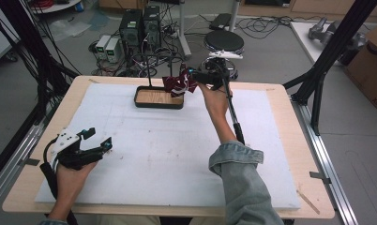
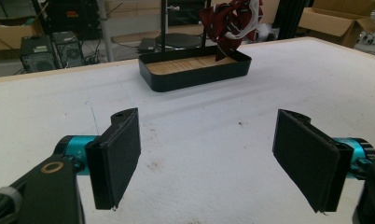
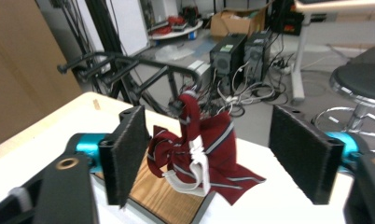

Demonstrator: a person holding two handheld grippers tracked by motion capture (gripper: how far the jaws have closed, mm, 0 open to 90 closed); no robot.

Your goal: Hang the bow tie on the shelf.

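Our right claw [image 3: 209, 154] is spread wide at the far side of the worktop [image 1: 130, 154], the striped maroon cloth [image 3: 199, 154] hanging over the black tray [image 1: 158, 98]. Our left claw [image 2: 213, 158] rests spread, near left.

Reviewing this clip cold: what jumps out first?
A dark red striped cloth hangs on a thin black stand over the right end of the wood-floored black tray at the table's far edge. The right gripper, jaws open, sits beside it; the left gripper waits open near the left front.
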